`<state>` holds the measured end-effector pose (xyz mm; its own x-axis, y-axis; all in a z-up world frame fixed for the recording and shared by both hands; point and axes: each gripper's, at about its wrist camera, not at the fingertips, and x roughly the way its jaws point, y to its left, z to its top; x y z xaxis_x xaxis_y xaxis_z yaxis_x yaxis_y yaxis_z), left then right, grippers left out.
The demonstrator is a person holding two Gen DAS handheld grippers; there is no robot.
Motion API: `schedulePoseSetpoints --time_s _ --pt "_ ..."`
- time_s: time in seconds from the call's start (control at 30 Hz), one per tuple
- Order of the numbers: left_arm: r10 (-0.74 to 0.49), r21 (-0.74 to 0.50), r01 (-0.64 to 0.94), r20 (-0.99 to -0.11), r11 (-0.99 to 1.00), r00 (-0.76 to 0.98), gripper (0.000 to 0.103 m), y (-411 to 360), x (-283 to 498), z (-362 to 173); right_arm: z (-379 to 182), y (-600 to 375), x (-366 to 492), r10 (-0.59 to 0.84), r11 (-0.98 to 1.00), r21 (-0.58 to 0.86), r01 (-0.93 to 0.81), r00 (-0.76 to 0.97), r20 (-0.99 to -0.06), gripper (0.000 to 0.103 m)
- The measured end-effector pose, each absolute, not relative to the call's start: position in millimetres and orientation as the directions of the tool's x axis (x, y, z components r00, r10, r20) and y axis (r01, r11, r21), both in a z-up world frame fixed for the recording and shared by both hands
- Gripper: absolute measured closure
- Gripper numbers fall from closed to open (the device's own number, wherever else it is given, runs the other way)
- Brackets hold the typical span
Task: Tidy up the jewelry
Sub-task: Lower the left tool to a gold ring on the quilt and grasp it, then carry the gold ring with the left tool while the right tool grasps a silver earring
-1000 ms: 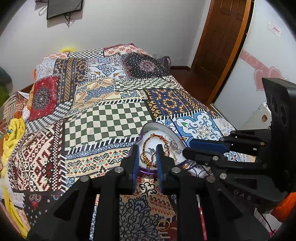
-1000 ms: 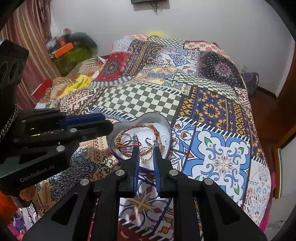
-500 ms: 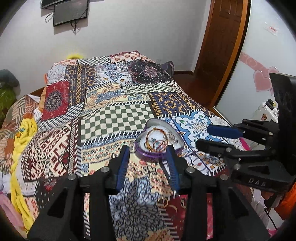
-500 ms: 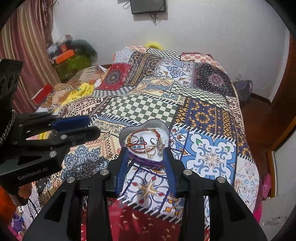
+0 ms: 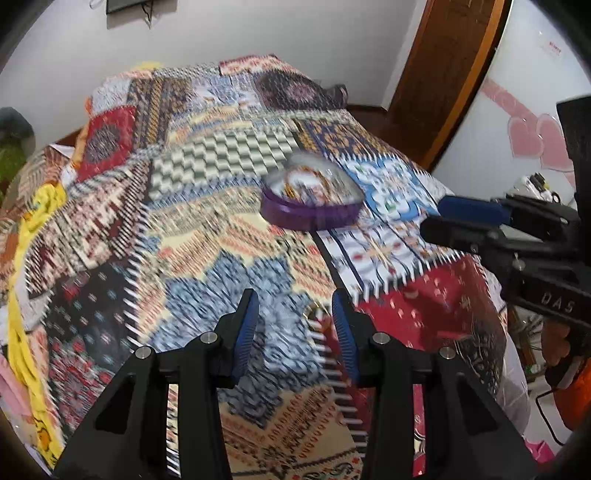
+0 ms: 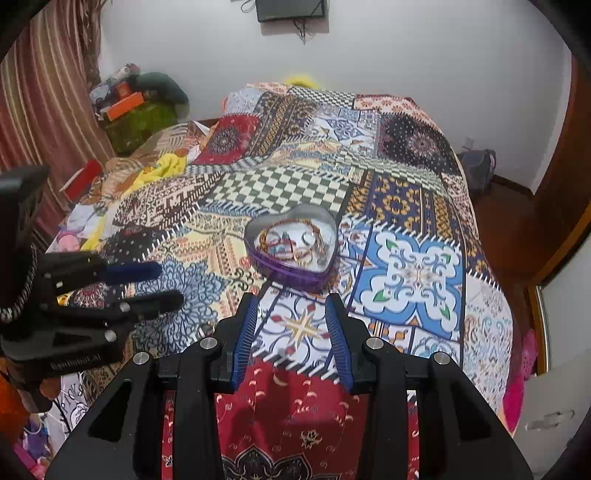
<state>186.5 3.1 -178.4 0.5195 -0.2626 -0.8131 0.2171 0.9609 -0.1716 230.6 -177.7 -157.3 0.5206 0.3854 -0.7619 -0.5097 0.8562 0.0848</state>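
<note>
Both grippers [image 5: 293,295] [image 6: 291,301] gape wide, empty — heart tin [image 6: 291,247] ahead, jewelry [image 6: 295,242] blurred, seemingly bracelets.

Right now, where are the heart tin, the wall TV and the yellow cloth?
Heart tin [image 6: 291,275], right wrist view, purple side wall.
TV [image 6: 291,9], right wrist view, screen.
Yellow cloth [image 6: 168,166], right wrist view, bunched middle.

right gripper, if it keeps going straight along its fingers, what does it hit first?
Probably the bedspread just short of the heart-shaped tin, then the tin's purple wall. The right gripper is open and empty, aimed at the tin; depth is hard to judge through the fisheye.
</note>
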Motion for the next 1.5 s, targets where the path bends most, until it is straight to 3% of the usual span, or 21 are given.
schedulePoseSetpoints --time_s 0.5,0.7,0.8,1.5 --pt "-0.256 -0.176 0.205 -0.835 0.963 0.486 0.064 -12.6 186.7 -210.9 -177.9 -179.4 215.7 0.361 0.857 0.074 -0.511 0.490 -0.793 0.068" --pt "-0.258 -0.169 0.217 -0.827 0.961 0.499 0.073 -15.4 189.8 -213.9 -182.6 -181.6 220.9 0.350 0.864 0.077 -0.498 0.483 -0.803 0.068" --pt "-0.272 -0.177 0.232 -0.825 0.957 0.495 0.086 -17.4 190.7 -214.4 -184.2 -181.3 223.7 0.348 0.865 0.078 -0.496 0.479 -0.806 0.068" --pt "-0.275 -0.214 0.174 -0.770 0.961 0.575 0.086 25.7 192.8 -200.6 -205.4 -138.3 245.3 0.344 0.822 0.054 -0.568 0.418 -0.841 0.068"
